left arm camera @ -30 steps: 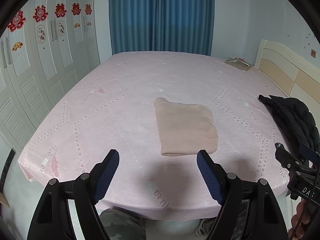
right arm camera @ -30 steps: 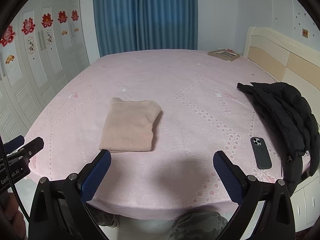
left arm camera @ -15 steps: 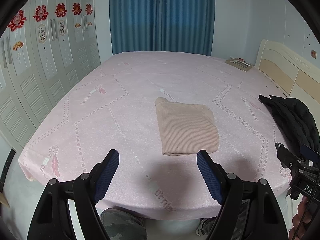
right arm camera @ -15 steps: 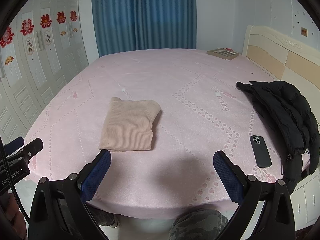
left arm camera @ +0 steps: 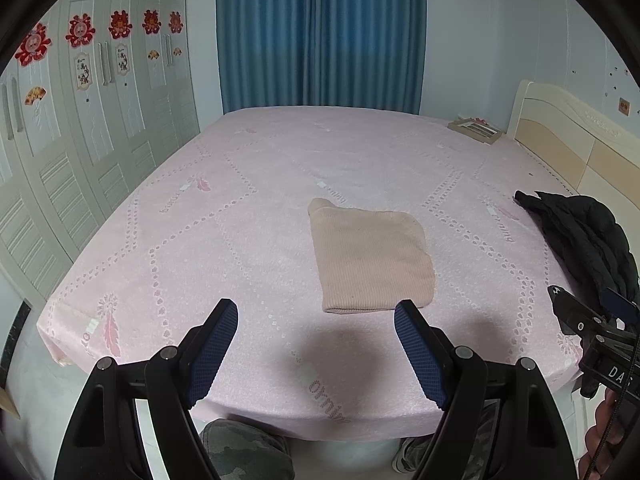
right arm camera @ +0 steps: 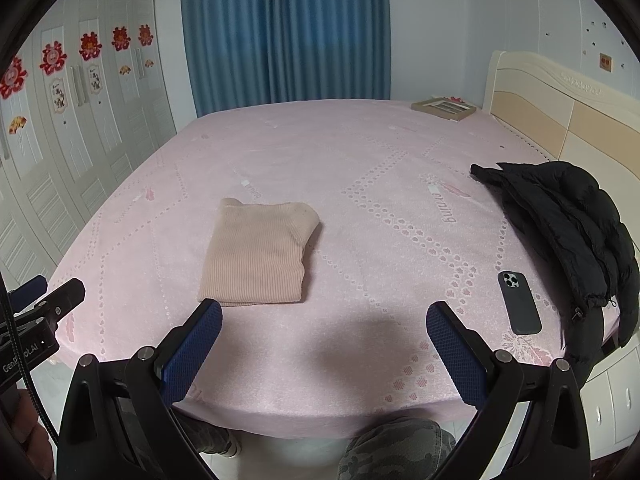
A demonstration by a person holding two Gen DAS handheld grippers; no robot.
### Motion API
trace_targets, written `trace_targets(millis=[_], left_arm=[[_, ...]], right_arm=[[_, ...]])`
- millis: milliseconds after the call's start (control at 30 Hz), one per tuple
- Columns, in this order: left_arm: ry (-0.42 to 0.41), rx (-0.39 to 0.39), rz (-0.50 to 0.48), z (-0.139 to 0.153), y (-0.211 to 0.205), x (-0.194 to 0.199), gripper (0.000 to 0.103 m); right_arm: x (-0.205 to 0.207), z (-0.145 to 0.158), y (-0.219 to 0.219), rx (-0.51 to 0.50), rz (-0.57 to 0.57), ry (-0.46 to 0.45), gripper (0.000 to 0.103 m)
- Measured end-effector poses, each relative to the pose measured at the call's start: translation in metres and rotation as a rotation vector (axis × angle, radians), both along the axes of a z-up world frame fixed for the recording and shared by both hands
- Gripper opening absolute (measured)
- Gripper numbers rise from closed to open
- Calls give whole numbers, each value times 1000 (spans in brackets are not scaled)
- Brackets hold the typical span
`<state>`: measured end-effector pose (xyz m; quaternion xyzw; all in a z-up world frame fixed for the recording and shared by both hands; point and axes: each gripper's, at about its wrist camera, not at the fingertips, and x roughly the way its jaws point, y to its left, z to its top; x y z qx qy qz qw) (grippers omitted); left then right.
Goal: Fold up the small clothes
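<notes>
The left gripper (left arm camera: 316, 322) is a matte black plastic frame with two splayed fingers (left arm camera: 212, 354) faced in dark blue, cross-hatched rubber pads, each arm pinned with round silver screws. The right gripper (right arm camera: 324, 324) is built alike; seen from the left, its black body carries white lettering and a thin black cable. The person wears grey-green camouflage trousers (right arm camera: 394, 450) and grey shoes (left arm camera: 406, 452).

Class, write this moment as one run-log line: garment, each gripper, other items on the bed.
garment: folded, on bed | left gripper: open, empty | right gripper: open, empty | jacket, phone: on bed
</notes>
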<state>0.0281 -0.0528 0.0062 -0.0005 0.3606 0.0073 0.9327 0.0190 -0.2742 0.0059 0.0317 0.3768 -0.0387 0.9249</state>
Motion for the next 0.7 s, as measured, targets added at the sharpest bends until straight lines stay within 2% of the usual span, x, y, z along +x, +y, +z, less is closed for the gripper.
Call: trace_targets(millis=[700], left_arm=[[-16,-3,1,3,-1,-3,80]], right_arm=[[-2,5,-1,20,0,-10,100]])
